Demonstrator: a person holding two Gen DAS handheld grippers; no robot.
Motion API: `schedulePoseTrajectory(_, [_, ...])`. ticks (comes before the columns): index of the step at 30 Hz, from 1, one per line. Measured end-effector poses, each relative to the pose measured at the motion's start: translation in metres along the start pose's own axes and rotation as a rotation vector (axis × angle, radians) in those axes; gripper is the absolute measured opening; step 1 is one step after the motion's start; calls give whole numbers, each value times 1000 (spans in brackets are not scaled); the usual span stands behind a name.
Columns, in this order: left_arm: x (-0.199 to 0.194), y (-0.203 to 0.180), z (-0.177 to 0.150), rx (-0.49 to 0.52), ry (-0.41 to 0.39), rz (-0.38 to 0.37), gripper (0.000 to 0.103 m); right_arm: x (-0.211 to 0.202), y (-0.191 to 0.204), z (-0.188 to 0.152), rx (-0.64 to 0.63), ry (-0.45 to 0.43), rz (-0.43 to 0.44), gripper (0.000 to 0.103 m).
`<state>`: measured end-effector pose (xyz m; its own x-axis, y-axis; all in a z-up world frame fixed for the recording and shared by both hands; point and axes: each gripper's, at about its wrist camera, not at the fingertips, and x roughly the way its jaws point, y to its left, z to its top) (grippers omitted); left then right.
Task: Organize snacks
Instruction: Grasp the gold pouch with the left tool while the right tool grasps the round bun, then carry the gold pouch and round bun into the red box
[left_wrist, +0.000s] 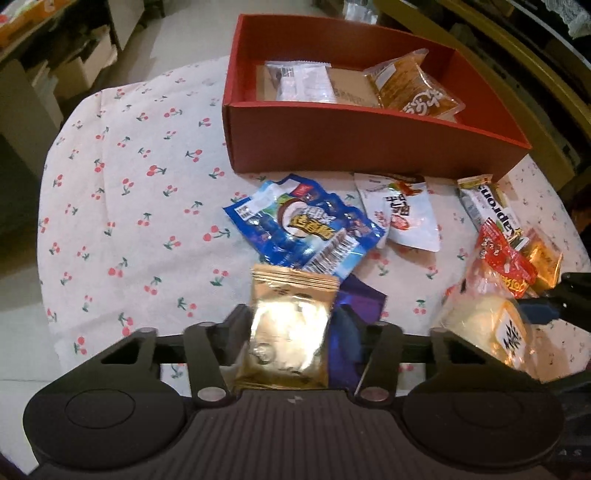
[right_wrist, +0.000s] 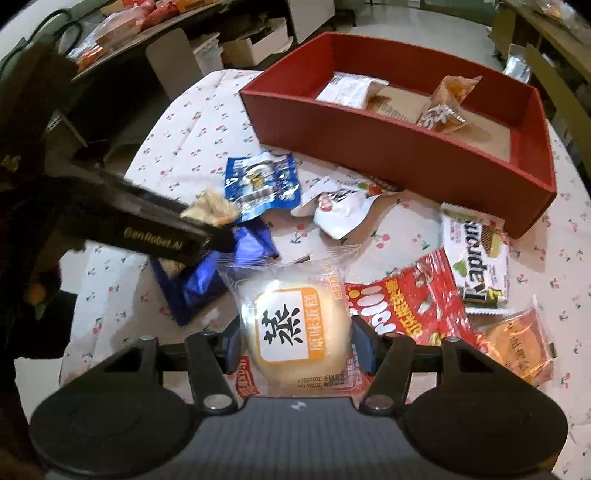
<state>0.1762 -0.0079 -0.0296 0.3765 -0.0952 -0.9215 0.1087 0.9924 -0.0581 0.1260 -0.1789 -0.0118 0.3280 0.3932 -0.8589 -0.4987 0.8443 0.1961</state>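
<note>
Two tools each grip one snack: the left tool (left_wrist: 290, 332) clamps a gold foil packet (left_wrist: 290, 325), the right tool (right_wrist: 295, 341) a steamed cake bun (right_wrist: 295, 328), above the worktop (left_wrist: 122, 206). Lift both clear, then release inside the red box (left_wrist: 369, 147).

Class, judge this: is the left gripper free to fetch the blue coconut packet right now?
Probably not yet: the left gripper already pinches a gold packet. The blue coconut packet lies uncovered just beyond.
</note>
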Motion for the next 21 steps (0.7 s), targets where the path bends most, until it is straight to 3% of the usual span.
schedulePoseTrajectory(5, [-5,-6,-4,-40,-5,45,46,-11,2,2,2,-33,-47,63])
schedulePoseTrajectory(9, [-17,-12,-3,-38,10,67,46,-30,5,-1,9,-78,-77,63])
schedulePoseTrajectory(12, [-30,-17,1,1,-31,38,46,-34,-2,-3,40,-89,-90,63])
schedulePoseTrajectory(16, [-32,-10,7,-37,-47,-21,46,-26,-10,6,71,-86,-119,63])
schedulePoseTrajectory(21, [-39,-12,29,-66,-99,-71,46,-29,-13,27,83,-143,-131,63])
